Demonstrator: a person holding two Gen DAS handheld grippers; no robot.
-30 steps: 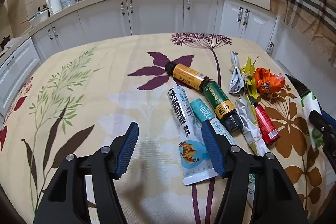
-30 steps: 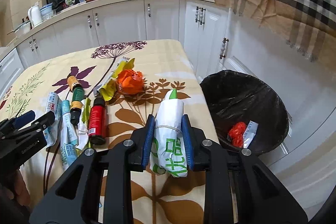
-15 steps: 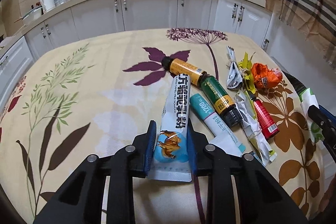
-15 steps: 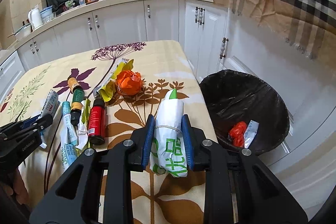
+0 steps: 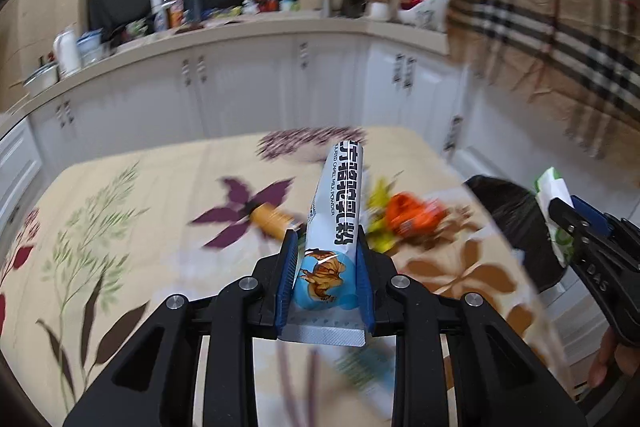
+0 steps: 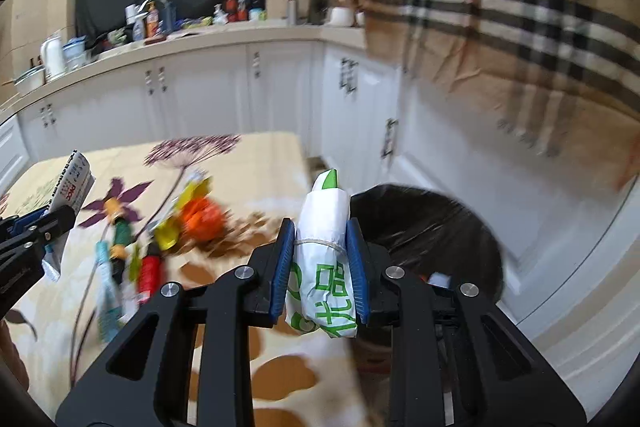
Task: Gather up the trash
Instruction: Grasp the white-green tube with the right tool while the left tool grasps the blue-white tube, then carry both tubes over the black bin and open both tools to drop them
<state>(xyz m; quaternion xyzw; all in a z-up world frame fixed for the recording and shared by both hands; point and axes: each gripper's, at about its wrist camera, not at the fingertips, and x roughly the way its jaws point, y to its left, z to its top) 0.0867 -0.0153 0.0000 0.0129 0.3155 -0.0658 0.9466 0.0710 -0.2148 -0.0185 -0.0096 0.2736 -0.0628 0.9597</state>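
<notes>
Sachet now lifted off table in left gripper.

Even, soft indoor light; the floral tablecloth and the trash on it smear with motion blur, cabinets behind it bow, dark vignetted corners

Motion blur smears the litter ahead of the left tool: the amber bottle and orange wrapper show no legible print. The camel-milk sachet hides the items directly beyond it. From the right tool, the white-and-green packet covers part of the black bin; the bin's contents cannot be identified. Countertop bottles are too small to read.
</notes>
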